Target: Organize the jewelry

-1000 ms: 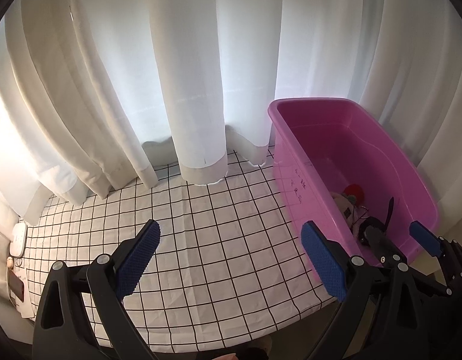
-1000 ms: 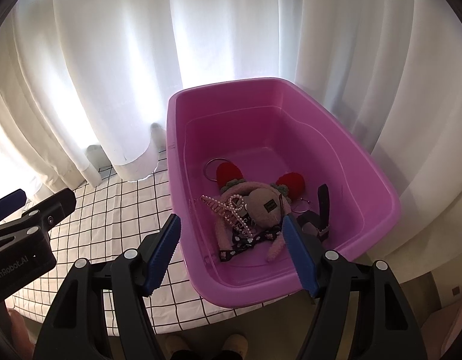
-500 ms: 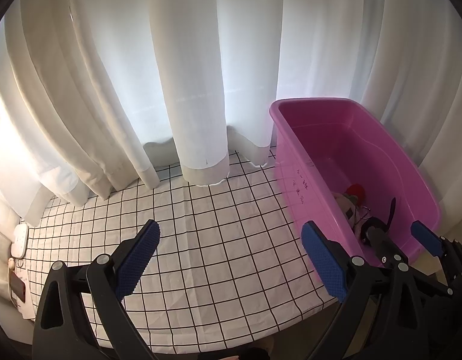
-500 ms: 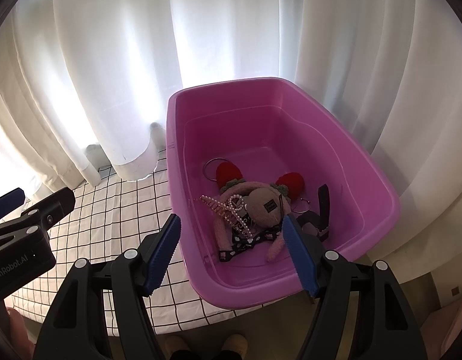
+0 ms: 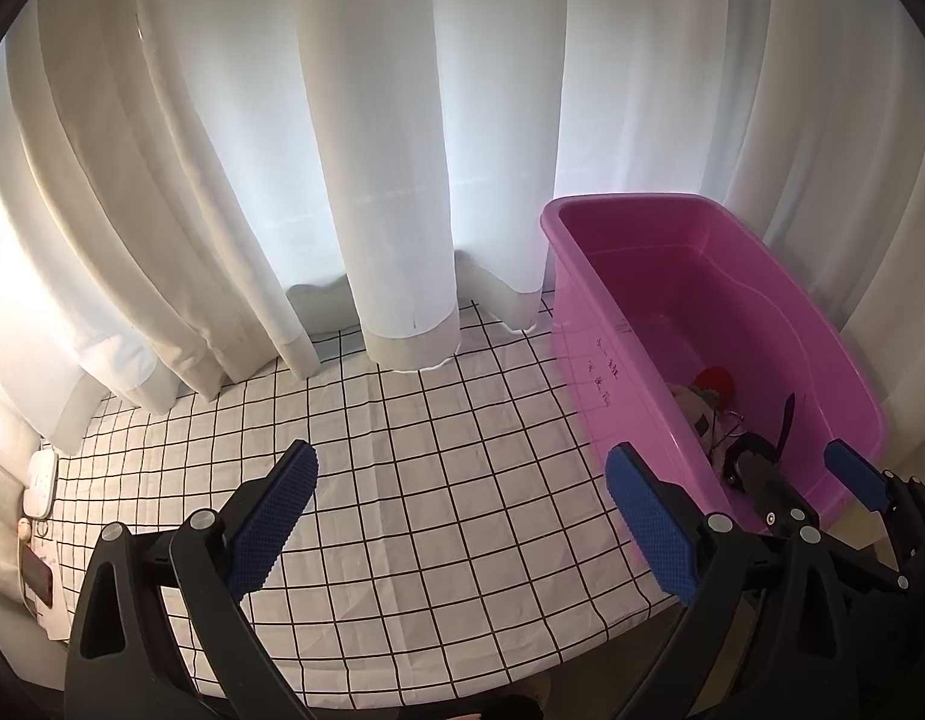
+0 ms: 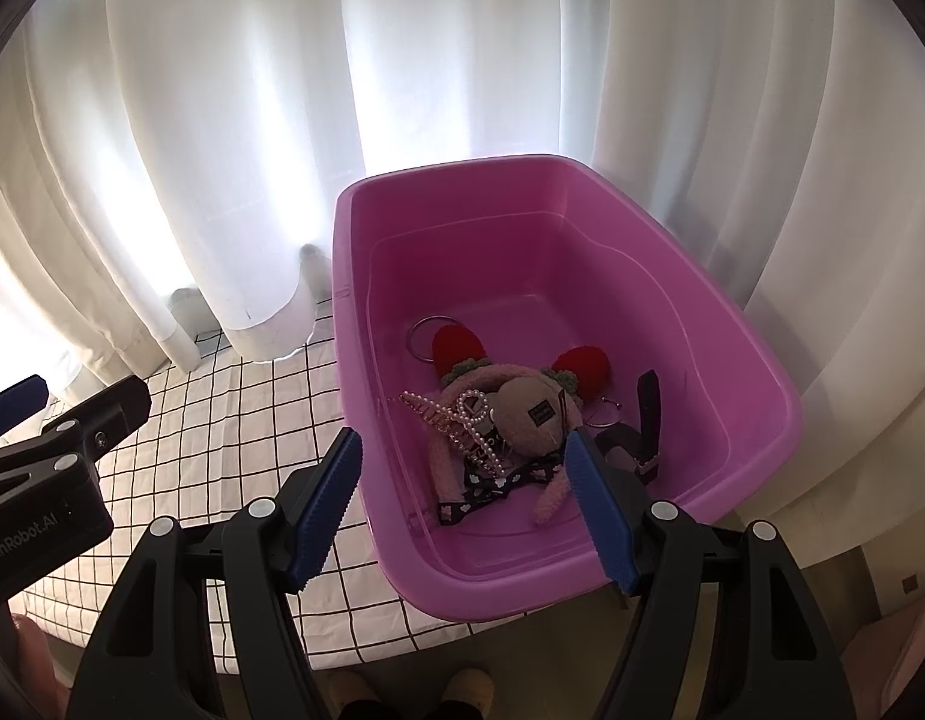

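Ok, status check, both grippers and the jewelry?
Left gripper open, empty, over checked cloth. Right gripper open above pink tub. Pearl necklace tangled in pile.

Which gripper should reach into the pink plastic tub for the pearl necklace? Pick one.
Right. The right gripper hangs open over the pink plastic tub, its near rim between the jaws, the pearl necklace straight ahead. The left gripper faces the checked white tablecloth.

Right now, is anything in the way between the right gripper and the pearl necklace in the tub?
Nothing visible blocks it. The right gripper is open above the pink tub's near side, and the pearl necklace lies on top of the fuzzy headband, uncovered.
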`<action>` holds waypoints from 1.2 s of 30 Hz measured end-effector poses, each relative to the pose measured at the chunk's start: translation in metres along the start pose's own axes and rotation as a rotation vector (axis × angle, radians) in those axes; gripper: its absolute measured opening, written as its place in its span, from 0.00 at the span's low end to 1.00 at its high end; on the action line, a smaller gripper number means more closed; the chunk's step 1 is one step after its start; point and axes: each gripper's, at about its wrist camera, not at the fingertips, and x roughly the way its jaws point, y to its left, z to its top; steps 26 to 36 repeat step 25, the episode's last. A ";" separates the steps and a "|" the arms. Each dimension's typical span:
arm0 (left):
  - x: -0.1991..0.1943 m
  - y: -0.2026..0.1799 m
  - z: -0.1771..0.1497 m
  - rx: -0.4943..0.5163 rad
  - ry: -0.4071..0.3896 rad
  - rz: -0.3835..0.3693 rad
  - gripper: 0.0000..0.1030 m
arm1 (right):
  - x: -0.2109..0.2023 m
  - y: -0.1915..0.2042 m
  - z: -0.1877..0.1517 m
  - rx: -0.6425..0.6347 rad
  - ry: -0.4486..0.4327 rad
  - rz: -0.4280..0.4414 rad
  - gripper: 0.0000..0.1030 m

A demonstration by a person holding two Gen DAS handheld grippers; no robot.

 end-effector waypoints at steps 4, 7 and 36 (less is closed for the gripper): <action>0.000 0.000 0.000 -0.003 0.002 -0.006 0.93 | 0.001 0.001 0.000 -0.004 0.000 -0.002 0.65; 0.000 0.001 0.000 -0.006 0.006 -0.009 0.93 | 0.000 0.001 0.000 -0.004 0.000 -0.003 0.65; -0.003 0.003 0.000 -0.018 -0.002 0.000 0.93 | 0.000 -0.001 -0.001 -0.006 0.002 0.003 0.65</action>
